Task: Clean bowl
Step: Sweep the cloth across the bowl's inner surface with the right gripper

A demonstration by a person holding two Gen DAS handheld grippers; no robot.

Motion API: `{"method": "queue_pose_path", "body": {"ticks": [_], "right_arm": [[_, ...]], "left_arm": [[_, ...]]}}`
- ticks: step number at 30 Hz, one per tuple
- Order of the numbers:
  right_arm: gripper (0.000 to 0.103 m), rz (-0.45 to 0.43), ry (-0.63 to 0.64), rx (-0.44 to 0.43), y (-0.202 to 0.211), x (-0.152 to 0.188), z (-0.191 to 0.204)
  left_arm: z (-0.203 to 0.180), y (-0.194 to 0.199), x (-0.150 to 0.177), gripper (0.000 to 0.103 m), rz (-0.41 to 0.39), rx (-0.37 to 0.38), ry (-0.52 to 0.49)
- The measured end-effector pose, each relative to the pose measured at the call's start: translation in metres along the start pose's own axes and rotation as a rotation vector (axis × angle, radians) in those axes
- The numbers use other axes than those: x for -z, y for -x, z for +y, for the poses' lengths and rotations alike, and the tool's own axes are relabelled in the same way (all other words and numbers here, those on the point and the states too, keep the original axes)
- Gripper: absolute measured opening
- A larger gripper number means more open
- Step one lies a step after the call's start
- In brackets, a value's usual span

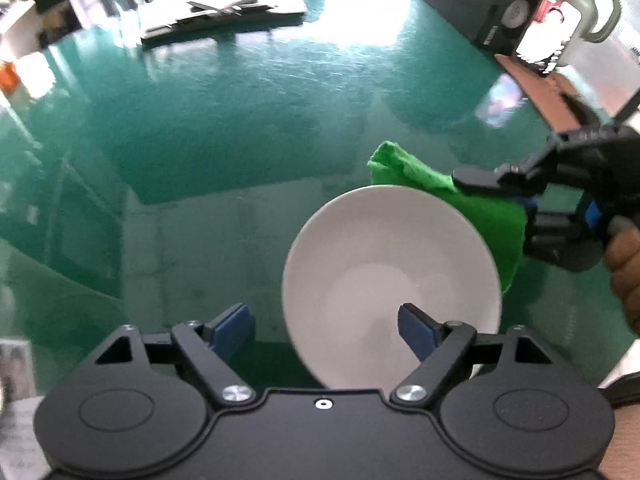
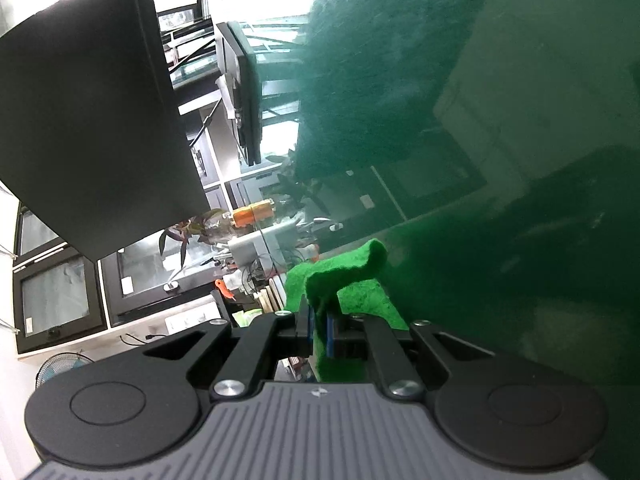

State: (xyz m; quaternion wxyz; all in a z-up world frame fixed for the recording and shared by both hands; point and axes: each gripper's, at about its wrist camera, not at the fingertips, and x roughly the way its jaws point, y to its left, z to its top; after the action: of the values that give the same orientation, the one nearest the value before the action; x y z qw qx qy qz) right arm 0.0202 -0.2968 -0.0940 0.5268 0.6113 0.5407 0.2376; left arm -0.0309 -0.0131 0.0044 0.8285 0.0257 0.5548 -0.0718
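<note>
Bowl (image 1: 390, 284): white, empty to the eye, resting upright on the green table (image 1: 240, 128), with its rim passing between the fingers of the left tongs (image 1: 326, 330). Those tongs stood apart; one blue pad (image 1: 416, 332) lay over the bowl's interior near the 6 o'clock rim and the other pad hung outside the wall toward 8 o'clock, neither visibly pressing on the ceramic. The bowl was therefore judged unrestrained. The right tongs (image 2: 319, 330) were clamped together on a green cloth (image 2: 344, 280), which in the left wrist view draped against the bowl's outer wall from 12 to 3 o'clock (image 1: 492, 216); the person's hand (image 1: 626, 276) showed at the right edge of that view. Hazards, as judged from this arrangement: (1) A wiping stroke applied with the left tongs apart would probably have pushed the bowl across the glossy table, since nothing held it; the smooth surface offered little friction. (2) Closing the left tongs on a thin, curved, glazed wall risked a slip or a tilt of the bowl if the pads seated too near the lip. (3) The cloth was pinched along a narrow fold, with a loose flap standing free beyond the fingertips; drag against the rim might have pulled it out of the grip. (4) The two tools worked close together at the 3 o'clock side, so a sweep around the rim risked collision. No residue could be made out inside the bowl, so cleaning progress could not be determined.
</note>
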Motion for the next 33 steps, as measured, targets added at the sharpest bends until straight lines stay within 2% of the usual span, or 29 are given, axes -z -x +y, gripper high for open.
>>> {"method": "queue_pose_path", "body": {"ticks": [3,6,7,8,10,12,13,16,23,26,33], "right_arm": [[0.007,0.018,0.020,0.009,-0.007,-0.002,0.004],[0.007,0.028,0.026,0.020,-0.011,-0.002,0.005],[0.007,0.028,0.026,0.022,-0.012,-0.002,0.005],[0.007,0.028,0.025,0.022,-0.012,-0.002,0.005],[0.007,0.027,0.023,0.025,-0.012,-0.002,0.004],[0.007,0.023,0.024,0.024,-0.011,-0.001,0.004],[0.007,0.020,0.026,0.023,-0.010,-0.001,0.003],[0.007,0.013,0.022,0.025,-0.004,0.001,0.001],[0.007,-0.005,-0.016,0.025,0.012,0.004,-0.007],[0.007,-0.001,-0.016,0.029,0.003,0.001,-0.004],[0.007,0.064,0.033,0.030,-0.050,-0.005,0.018]], "left_arm": [[-0.005,0.002,0.001,0.081,-0.023,-0.035,-0.004],[-0.012,0.004,0.000,0.079,-0.029,-0.023,-0.034],[-0.012,0.004,0.001,0.075,-0.026,-0.015,-0.035],[-0.014,0.002,0.001,0.059,-0.017,0.009,-0.034],[-0.014,0.001,0.000,0.049,-0.010,0.028,-0.025],[-0.008,0.002,-0.002,0.034,-0.016,0.030,0.013],[-0.004,0.002,-0.002,0.020,-0.016,0.033,0.035],[0.005,0.002,-0.003,0.019,-0.008,0.062,0.091],[-0.008,-0.001,-0.005,0.020,-0.012,0.069,0.025],[-0.012,-0.002,-0.005,0.021,-0.015,0.062,0.004],[-0.017,-0.003,-0.007,0.023,-0.016,0.057,-0.022]]}}
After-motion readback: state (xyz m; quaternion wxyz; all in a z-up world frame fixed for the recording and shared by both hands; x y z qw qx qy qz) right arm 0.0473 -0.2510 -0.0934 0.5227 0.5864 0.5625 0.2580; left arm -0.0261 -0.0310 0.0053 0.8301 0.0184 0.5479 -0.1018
